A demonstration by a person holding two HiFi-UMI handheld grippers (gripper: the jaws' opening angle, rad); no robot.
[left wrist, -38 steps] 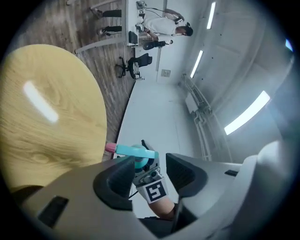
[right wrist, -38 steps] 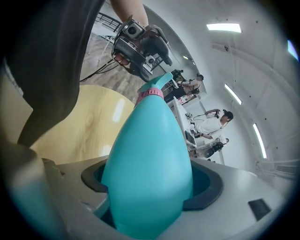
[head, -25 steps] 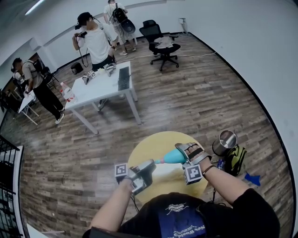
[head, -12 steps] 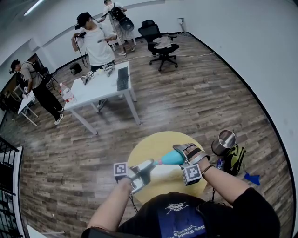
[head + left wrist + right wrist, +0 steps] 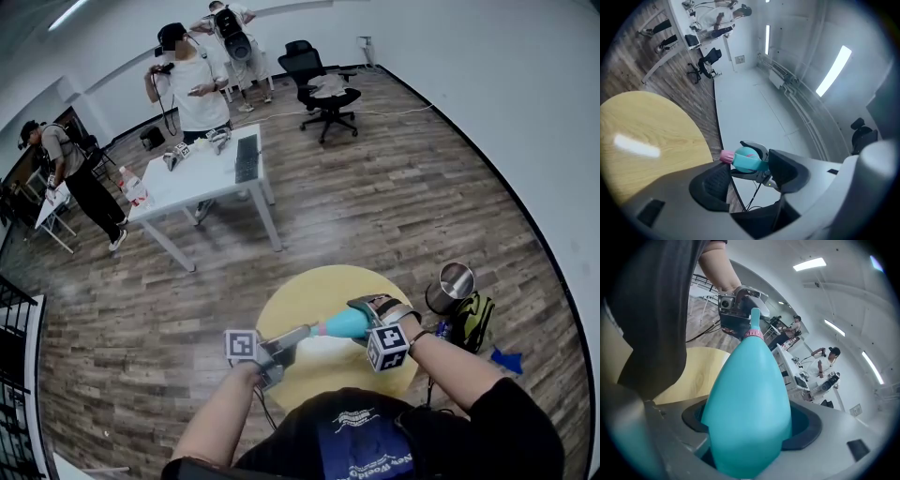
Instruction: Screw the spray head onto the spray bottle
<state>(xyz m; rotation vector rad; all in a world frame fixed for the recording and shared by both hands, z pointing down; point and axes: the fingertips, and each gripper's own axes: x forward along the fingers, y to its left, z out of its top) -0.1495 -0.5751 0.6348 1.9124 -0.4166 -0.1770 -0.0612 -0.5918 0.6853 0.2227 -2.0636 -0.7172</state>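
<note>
A teal, egg-shaped spray bottle (image 5: 348, 323) hangs above the round yellow table (image 5: 309, 289), and my right gripper (image 5: 367, 314) is shut on its wide body (image 5: 747, 408). The bottle narrows to a pink collar (image 5: 753, 333) with a thin teal spray head (image 5: 755, 314) on top, pointing left toward my left gripper (image 5: 296, 336). In the left gripper view the pink collar (image 5: 726, 156) and teal body (image 5: 747, 159) show beyond the wide gap of my left gripper (image 5: 750, 176). Its jaws stand open and its pads do not touch the bottle.
A metal bin (image 5: 452, 286) and a green-black bag (image 5: 476, 319) stand on the wood floor right of the table. Farther back are a white table (image 5: 202, 173) with gear on it, an office chair (image 5: 323, 89) and several standing people (image 5: 192, 84).
Both grippers and the bottle have drifted slightly left and toward me. The right grip on the bottle is unchanged, and the left jaws stay wide.
</note>
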